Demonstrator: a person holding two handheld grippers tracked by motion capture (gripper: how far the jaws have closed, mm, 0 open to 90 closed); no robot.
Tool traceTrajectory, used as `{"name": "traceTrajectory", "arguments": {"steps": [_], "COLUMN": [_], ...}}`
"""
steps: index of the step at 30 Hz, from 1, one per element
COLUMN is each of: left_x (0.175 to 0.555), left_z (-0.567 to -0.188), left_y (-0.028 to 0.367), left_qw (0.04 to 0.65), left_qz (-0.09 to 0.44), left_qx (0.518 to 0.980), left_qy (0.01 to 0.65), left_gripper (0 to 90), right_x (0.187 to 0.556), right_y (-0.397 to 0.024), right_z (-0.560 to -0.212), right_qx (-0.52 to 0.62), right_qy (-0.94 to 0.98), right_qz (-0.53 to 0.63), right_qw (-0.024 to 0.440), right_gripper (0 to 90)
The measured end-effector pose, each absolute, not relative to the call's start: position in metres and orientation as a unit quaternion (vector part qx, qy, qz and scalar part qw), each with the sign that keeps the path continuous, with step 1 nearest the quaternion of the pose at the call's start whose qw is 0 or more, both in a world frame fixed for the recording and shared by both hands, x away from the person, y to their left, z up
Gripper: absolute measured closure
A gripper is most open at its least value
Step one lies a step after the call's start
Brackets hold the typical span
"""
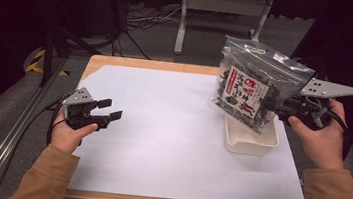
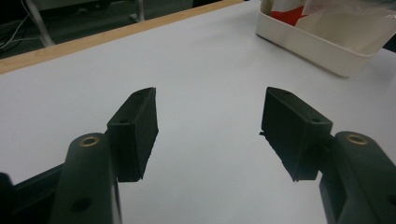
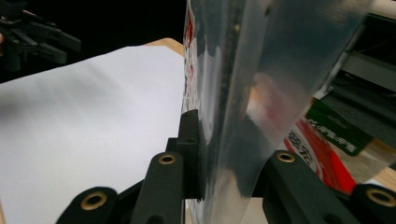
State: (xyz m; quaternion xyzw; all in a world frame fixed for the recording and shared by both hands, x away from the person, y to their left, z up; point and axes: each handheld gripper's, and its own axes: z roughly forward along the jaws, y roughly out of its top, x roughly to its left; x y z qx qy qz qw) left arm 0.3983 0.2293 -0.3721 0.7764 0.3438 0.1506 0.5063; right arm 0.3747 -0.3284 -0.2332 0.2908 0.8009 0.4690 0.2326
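Note:
A clear plastic zip bag point(image 1: 254, 83) with dark contents and a red-and-white label hangs above a white rectangular tray point(image 1: 252, 136) at the table's right. My right gripper point(image 1: 284, 108) is shut on the bag's right edge; in the right gripper view the jaws pinch the clear plastic point(image 3: 243, 93) close up. At the table's left my left gripper point(image 1: 110, 112) is held just above the white sheet, open with nothing between its jaws. In the left gripper view the gripper point(image 2: 208, 128) points across the sheet toward the tray point(image 2: 322, 46).
A white sheet point(image 1: 170, 134) covers most of the wooden table point(image 1: 118, 61). Beyond the far edge stand a metal frame point(image 1: 219, 14) and cables on the floor. A rail point(image 1: 15, 126) runs along the left side.

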Motion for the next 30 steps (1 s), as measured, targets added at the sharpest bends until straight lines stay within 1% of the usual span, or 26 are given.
{"name": "traceTrajectory", "arguments": {"steps": [11,20,30], "left_x": [0.399,0.399,0.399], "left_z": [-0.373,-0.374,-0.374], "left_y": [0.229,0.229,0.228], "left_qw": [0.507,0.506,0.505], "left_qz": [0.148,0.146,0.144], "left_qx": [0.776,0.776,0.779], "left_qy": [0.344,0.347,0.343], "left_gripper": [36.4,35.7,35.8], "right_x": [0.376,0.381,0.384], "right_y": [-0.339,-0.345,-0.346], "right_z": [-0.238,-0.249,-0.259], "right_qx": [0.317,0.355,0.366], "right_qy": [0.799,0.798,0.806], "right_qz": [0.44,0.413,0.388], "right_qw": [0.26,0.26,0.255], "right_gripper": [75.1,75.0,75.1]}}
